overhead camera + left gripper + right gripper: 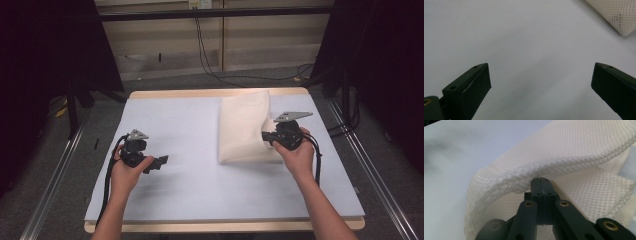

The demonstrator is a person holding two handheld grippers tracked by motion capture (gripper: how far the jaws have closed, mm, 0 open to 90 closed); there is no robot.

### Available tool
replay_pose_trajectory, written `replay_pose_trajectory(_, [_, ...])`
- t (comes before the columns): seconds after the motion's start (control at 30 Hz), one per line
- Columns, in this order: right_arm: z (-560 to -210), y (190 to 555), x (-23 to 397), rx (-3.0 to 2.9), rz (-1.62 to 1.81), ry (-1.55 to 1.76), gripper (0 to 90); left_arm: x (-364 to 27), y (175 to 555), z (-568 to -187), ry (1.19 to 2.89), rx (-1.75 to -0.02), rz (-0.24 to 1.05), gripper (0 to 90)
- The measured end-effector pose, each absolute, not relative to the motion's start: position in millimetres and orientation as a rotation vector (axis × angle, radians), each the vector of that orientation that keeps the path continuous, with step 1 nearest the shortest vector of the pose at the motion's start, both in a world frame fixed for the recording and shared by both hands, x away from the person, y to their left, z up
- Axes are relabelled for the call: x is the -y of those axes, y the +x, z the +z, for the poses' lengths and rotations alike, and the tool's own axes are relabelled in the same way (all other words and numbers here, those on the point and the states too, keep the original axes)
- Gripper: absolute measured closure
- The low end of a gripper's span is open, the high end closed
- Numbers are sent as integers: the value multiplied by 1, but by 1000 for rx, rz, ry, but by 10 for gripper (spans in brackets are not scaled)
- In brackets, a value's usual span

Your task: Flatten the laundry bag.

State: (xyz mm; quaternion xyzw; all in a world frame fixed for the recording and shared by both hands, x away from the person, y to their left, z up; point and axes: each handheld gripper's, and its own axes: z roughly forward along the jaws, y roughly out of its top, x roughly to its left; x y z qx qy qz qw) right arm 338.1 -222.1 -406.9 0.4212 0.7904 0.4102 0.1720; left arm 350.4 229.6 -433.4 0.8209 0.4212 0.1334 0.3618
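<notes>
The right hand (295, 150), reaching from 5 o'clock, held the right gripper (541, 186) clamped on the raised edge of the mesh cloth (245, 127) at 2 o'clock, while the left gripper (159, 162) rested spread wide at 9 o'clock.

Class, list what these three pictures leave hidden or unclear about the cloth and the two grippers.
- High view: right gripper tips, hidden by the mesh cloth.
- Left gripper view: most of the cloth, cut off by the top-right corner.
- Right gripper view: how many cloth layers are pinched; the fold hides it.
</notes>
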Motion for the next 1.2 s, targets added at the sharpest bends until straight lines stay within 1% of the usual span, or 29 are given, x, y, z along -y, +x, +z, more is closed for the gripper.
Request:
replay_pose_trajectory(0.83, [-399,351,173,-2251,1306,1096,900,-225,351,-436,2138,-1072,322,25])
replay_pose_trajectory(1.03, [-395,355,153,-2263,1337,1047,900,-225,351,-436,2138,-1069,322,25])
replay_pose_trajectory(1.2, [-400,359,139,-2304,1334,1033,896,-225,351,-436,2137,-1067,318,25])
